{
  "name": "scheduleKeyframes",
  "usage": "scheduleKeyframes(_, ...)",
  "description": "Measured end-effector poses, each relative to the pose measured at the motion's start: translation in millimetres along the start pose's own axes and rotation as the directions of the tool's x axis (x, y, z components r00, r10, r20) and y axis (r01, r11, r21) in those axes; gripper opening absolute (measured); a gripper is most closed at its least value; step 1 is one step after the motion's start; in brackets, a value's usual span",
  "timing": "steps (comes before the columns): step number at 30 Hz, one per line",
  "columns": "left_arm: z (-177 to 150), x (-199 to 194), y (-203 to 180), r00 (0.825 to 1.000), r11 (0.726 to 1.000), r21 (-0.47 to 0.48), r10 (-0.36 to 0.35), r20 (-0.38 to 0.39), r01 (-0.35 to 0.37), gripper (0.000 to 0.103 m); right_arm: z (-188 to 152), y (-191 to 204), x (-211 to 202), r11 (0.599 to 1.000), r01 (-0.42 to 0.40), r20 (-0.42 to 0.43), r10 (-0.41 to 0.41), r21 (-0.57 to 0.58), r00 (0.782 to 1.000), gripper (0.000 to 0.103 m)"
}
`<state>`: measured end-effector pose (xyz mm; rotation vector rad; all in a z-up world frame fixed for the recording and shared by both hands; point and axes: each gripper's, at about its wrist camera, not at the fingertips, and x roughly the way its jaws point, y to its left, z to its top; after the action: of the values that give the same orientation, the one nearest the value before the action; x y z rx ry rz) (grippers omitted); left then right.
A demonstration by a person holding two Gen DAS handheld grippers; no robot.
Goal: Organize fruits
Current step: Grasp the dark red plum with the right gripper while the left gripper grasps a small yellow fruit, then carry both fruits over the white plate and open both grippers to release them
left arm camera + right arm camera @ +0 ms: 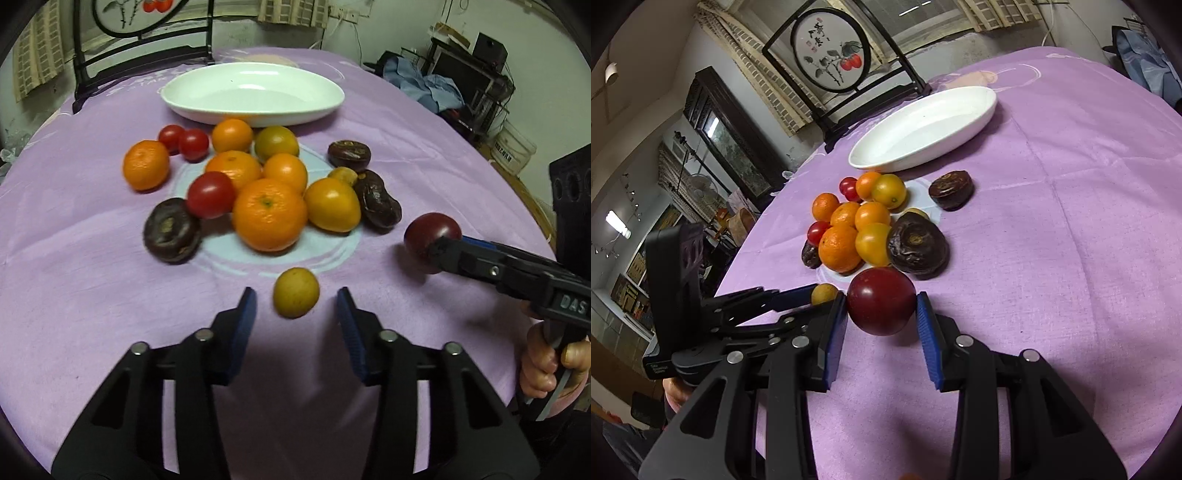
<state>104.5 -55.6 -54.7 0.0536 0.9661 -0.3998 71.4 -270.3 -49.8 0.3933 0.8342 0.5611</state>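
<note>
A: Two fruits lie apart from the pile. My left tongs (296, 310) stand apart around the small yellow fruit (296, 292), not touching; my right tongs (881, 315) bracket the dark red plum (881, 301).

B: Clamped?

A: Cannot tell; pads look close, contact unclear. Strays first, likely because they're nearest me. White dish (255, 112) waits empty beyond the pile (269, 212).

B: Hidden?

A: The pile's far fruits overlap; motion blurs details.

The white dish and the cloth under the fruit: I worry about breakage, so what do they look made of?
The white dish looks like glazed ceramic or porcelain, though melamine is possible: smooth, glossy, with soft highlights in its basin. The purple cloth looks like soft matte woven fabric, showing fold creases and a faint printed pattern.
</note>
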Motion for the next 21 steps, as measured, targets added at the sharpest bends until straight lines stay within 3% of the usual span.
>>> scheduleKeyframes(3, 4, 4, -4, 1.000, 1.000, 0.016, 0.023, -0.002, -0.023, 0.042, 1, 1, 0, 1.000, -0.006, 0.003, 0.006, -0.006, 1.000, 0.038)
scheduleKeyframes(5, 4, 4, -5, 0.999, 0.999, 0.023, 0.037, -0.002, -0.037, 0.037, 3, 2, 0, 1.000, -0.012, 0.001, 0.012, -0.014, 1.000, 0.038)
scheduleKeyframes(7, 2, 2, -6, 0.997, 0.997, 0.035, 0.072, 0.000, -0.072, 0.025, 9, 2, -1, 0.999, -0.029, 0.002, 0.029, -0.018, 1.000, 0.038)
scheduleKeyframes(8, 1, 1, -6, 0.997, 0.997, 0.038, 0.073, 0.001, -0.073, 0.025, 14, 2, -3, 0.999, -0.037, 0.010, 0.037, -0.020, 0.999, 0.038)
scheduleKeyframes(12, 10, -18, 4, 0.998, 0.999, 0.036, 0.008, 0.055, -0.010, 0.025, 70, 8, 1, 0.997, 0.024, 0.109, -0.016, -0.071, 0.994, 0.038)
scheduleKeyframes(17, 84, -34, 29, 0.977, 1.000, 0.022, -0.003, 0.214, -0.002, 0.025, 151, 0, 62, 0.986, 0.133, 0.099, -0.124, -0.097, 0.987, 0.038)
scheduleKeyframes(21, 156, 17, 54, 0.981, 0.999, -0.033, 0.046, 0.187, -0.041, 0.025, 182, -14, 114, 0.973, 0.203, 0.049, -0.199, -0.108, 0.979, 0.038)
